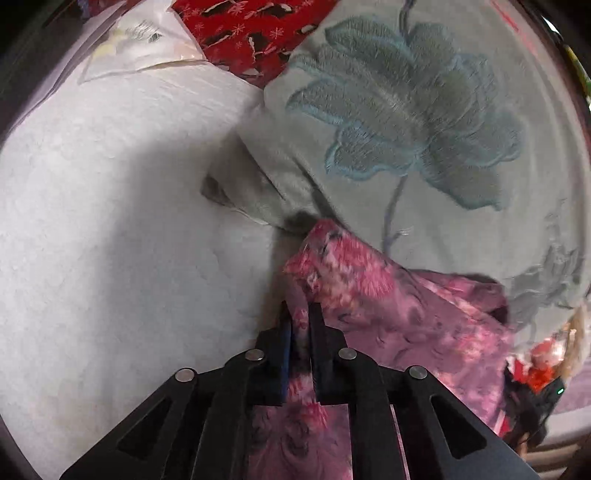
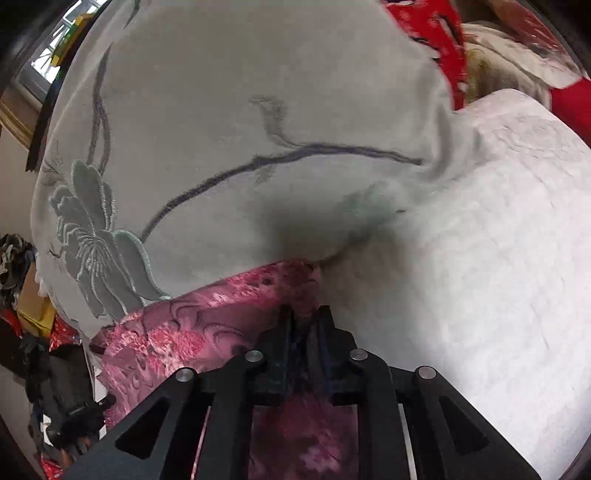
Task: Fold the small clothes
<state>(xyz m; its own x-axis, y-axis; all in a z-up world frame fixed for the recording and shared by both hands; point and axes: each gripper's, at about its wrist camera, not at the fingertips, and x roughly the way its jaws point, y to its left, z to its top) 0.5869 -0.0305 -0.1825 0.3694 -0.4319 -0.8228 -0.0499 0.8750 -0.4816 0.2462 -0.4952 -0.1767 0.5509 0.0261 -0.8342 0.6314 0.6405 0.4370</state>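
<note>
Two tongs pinch one pink floral fabric garment above the bed.
Left tongs (image 1: 300, 310) and right tongs (image 2: 306, 314) each clamp the pink floral fabric garment (image 1: 388, 314) near the grey-green embroidered quilt (image 1: 406, 122); best keep the edge taut and corners level.

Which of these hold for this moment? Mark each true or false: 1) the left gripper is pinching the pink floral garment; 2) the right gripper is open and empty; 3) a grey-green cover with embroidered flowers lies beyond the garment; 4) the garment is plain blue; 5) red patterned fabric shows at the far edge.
1) True: the left gripper is shut on the pink floral garment.
2) False: the right gripper is also shut on that garment.
3) True: the embroidered cover lies behind it.
4) False: it is pink and magenta, flower-patterned.
5) True: the red patterned fabric shows at the top.
</note>
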